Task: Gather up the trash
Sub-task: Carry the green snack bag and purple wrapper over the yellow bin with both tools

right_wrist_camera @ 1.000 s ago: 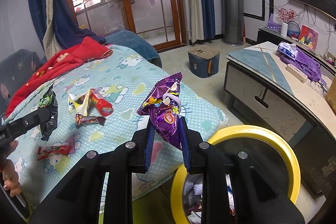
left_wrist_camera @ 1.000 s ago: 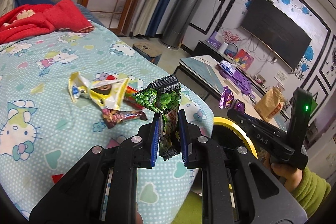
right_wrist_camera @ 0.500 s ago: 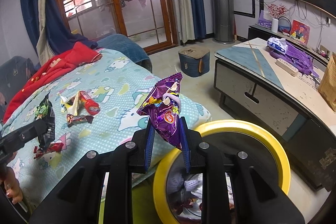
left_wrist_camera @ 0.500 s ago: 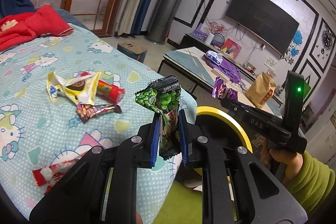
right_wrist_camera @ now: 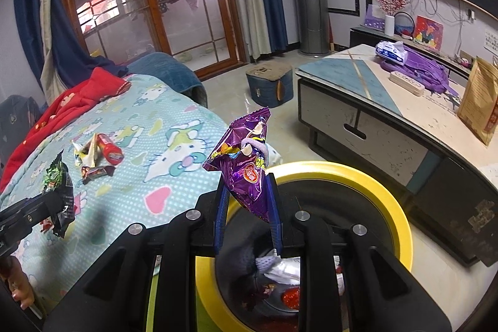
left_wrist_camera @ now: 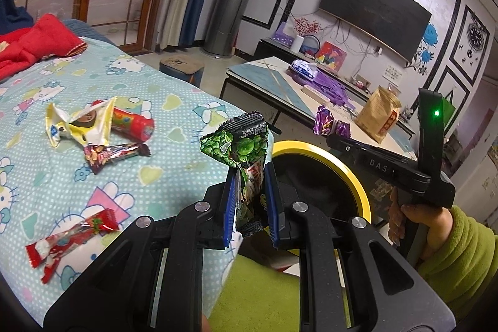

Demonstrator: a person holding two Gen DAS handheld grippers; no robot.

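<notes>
Right claw (right_wrist_camera: 247, 204) pinches a purple wrapper (right_wrist_camera: 246, 167) above the yellow-rimmed bin (right_wrist_camera: 395, 207).

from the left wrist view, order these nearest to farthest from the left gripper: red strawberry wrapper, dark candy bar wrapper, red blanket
1. red strawberry wrapper: on the bedsheet, left of the left gripper.
2. dark candy bar wrapper: mid-bed, beside the yellow wrapper.
3. red blanket: far end of the bed.

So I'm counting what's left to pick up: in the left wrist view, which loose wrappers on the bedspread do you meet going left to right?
Red-and-white wrapper → yellow wrapper → dark candy-bar wrapper → red tube.
</notes>
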